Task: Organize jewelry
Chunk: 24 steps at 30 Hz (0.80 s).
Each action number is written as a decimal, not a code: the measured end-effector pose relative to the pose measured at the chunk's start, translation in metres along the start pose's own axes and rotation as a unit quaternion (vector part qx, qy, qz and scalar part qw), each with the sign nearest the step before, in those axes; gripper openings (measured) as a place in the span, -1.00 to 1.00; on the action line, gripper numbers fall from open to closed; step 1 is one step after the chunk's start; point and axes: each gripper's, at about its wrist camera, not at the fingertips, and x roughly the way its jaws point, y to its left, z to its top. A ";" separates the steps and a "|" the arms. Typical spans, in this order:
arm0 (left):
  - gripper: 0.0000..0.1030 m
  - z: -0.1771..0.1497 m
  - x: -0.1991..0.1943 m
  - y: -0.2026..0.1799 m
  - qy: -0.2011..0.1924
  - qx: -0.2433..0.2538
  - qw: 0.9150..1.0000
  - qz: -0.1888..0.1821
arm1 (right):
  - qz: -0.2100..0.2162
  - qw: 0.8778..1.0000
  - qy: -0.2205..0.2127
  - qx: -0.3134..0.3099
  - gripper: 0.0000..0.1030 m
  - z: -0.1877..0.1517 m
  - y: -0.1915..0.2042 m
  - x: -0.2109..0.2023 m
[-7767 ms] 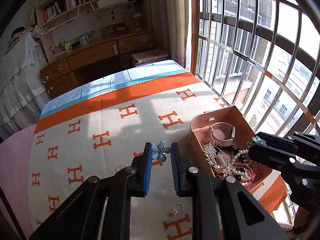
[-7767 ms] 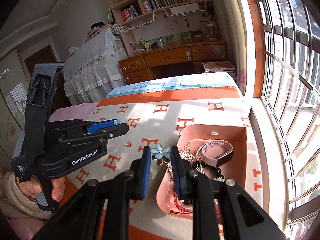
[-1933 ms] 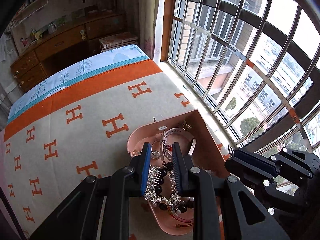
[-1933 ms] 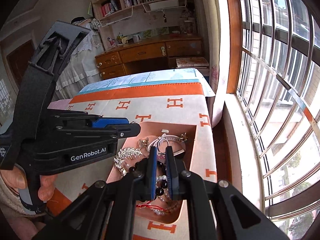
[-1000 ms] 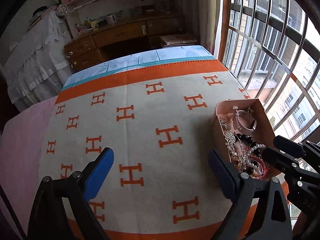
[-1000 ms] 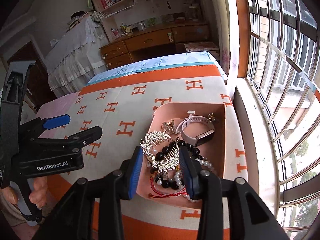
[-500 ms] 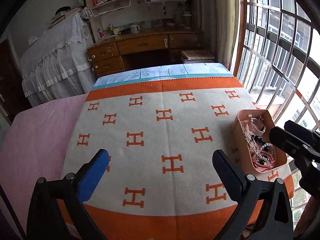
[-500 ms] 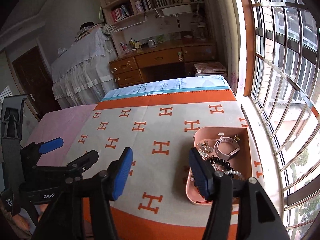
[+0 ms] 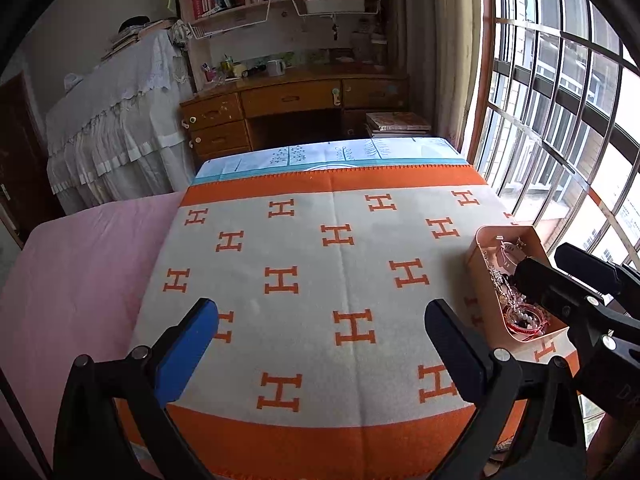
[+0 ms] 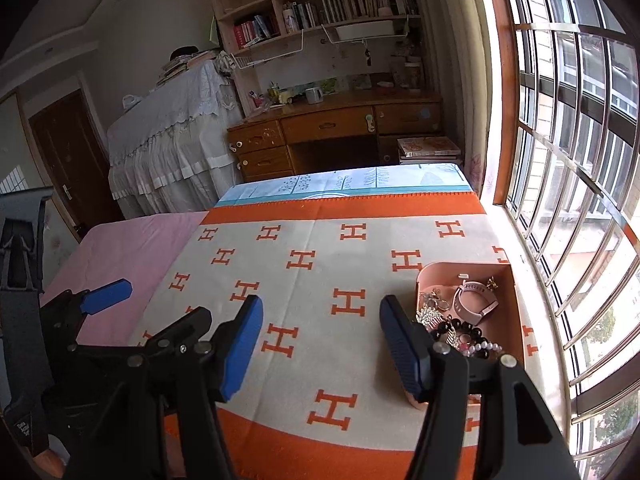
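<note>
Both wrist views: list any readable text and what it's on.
"H": orange letter repeated all over the blanket.
Small white label on the left gripper body, seen at the lower left of the right wrist view: too small to read.
Raised letters on the right gripper body, seen at the lower right of the left wrist view: too faint to read.
Book spines on the shelf: too small to read.

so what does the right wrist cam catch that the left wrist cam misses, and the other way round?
Right wrist only: the pink watch in full, lying in the pink tray among beads, and the brown door.

Left wrist only: the right hand-held gripper from the side, covering part of the tray's contents.

Both: the orange H-pattern blanket with no jewelry left on it, the tray by the window, the wooden desk, and each camera's own hand-held gripper open and empty, e.g. the left.
</note>
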 end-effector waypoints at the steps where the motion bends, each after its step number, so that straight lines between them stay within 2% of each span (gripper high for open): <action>1: 0.98 0.000 0.001 -0.001 0.002 0.001 1.000 -0.001 | 0.000 1.000 0.000 0.000 0.19 0.000 0.000 0.000; 6: 0.98 -0.001 0.007 -0.004 0.012 0.003 1.000 0.008 | 0.001 1.000 0.009 0.005 0.20 -0.003 -0.002 0.003; 12: 0.98 0.001 0.011 0.002 0.021 -0.015 1.000 0.007 | -0.001 1.000 0.018 0.007 0.20 -0.004 -0.006 0.006; 24: 0.98 0.001 0.014 0.003 0.029 -0.017 0.999 0.005 | 0.003 1.000 0.029 0.002 0.20 -0.002 -0.005 0.013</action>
